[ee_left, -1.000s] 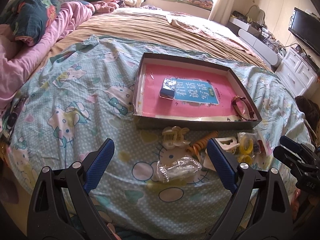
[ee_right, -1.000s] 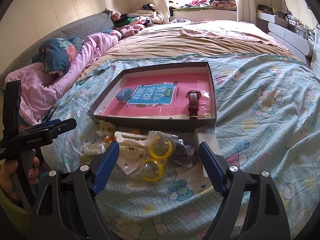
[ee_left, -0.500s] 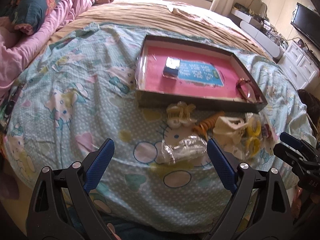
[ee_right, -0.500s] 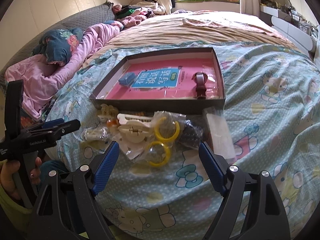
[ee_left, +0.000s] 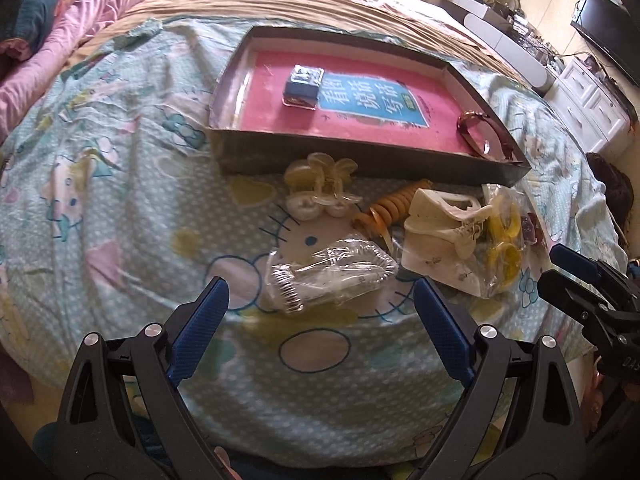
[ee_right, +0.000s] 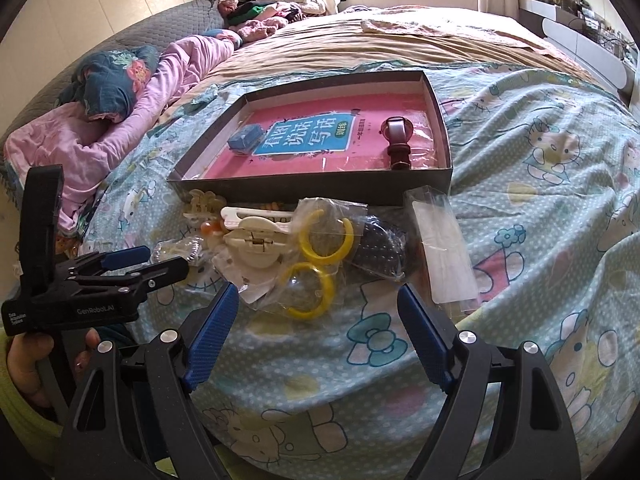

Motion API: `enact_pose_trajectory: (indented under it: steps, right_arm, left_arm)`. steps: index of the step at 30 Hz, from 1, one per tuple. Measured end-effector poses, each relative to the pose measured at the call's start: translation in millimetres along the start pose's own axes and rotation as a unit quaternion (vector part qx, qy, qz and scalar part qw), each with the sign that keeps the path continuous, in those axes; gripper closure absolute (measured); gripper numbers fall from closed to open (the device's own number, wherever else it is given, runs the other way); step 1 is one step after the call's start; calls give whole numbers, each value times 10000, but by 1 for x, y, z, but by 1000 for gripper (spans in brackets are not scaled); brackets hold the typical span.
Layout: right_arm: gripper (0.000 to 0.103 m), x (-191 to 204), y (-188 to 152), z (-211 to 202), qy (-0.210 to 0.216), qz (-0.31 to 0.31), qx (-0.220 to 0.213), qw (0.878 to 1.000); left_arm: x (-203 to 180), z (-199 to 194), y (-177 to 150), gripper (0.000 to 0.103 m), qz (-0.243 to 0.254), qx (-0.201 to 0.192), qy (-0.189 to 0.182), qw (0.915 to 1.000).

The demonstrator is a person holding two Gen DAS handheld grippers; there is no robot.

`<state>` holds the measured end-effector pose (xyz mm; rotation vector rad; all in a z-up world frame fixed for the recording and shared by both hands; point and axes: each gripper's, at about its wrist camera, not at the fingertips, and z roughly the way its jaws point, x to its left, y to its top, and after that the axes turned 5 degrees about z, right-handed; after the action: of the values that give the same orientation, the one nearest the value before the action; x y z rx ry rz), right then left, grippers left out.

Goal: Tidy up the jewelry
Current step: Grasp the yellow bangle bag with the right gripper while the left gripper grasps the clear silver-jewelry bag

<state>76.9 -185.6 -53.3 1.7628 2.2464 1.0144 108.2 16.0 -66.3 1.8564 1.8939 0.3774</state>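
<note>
Left gripper (ee_left: 320,300) spread wide, nothing between the blue pads, hovering over the near edge of the bed; a clear plastic packet (ee_left: 328,276) with something metallic inside lies just ahead of it on the cartoon-cat sheet (ee_left: 120,200). Right gripper (ee_right: 318,302) also wide apart and empty, above the sheet, with the bag of yellow rings (ee_right: 316,264) just past its fingertips. In the right view a hand (ee_right: 28,364) grips the left tool's handle at the left edge.

Loose pile sits between the grippers and the box: cream hair claw (ee_right: 256,244) touching the ring bag, orange spiral hair tie (ee_left: 384,210) beside it, pale translucent clip (ee_left: 320,184) right against the box wall, a dark beaded item in plastic (ee_right: 380,248) right of the rings, and a flat clear sleeve (ee_right: 444,248) at the far right of the pile.

Behind the pile, the shallow dark box (ee_right: 320,190) lies on the sheet, pink book (ee_right: 304,136) covering its floor. On the book: a small blue case (ee_right: 244,140) toward the left, a brown strap watch (ee_right: 398,140) toward the right.

Farther off: tan blanket (ee_right: 360,44), pink bedding (ee_right: 120,120) bunched left, clothes heaped by the window.
</note>
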Motion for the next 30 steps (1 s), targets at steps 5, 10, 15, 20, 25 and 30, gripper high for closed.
enact_pose_trajectory:
  steps: [5,10,15,20,25,30]
  right_arm:
    - [23,-4,0,6,14,65,96,9999]
    - [23,-6,0,19,89,167,252,9995]
    - [32,-7,2,31,159,317,373,9987]
    - [39,-6,7,39,209,402,358,9983]
    - [57,-6,9,47,134,444,295,9985]
    - [68,-9,10,45,224,456,288,9983]
  left_arm:
    - [1,10,2,17,28,52,20,10000]
    - [1,10,5,34,95,-13,32,9999]
    - [-2,8,5,46,206,-77,40,9997]
    - [0,4,5,48,157,-136,-67,9998]
    - [-2,-4,4,49,181,-217,-97,9996]
    - [-5,-10,4,49,211,-292,-115,9993]
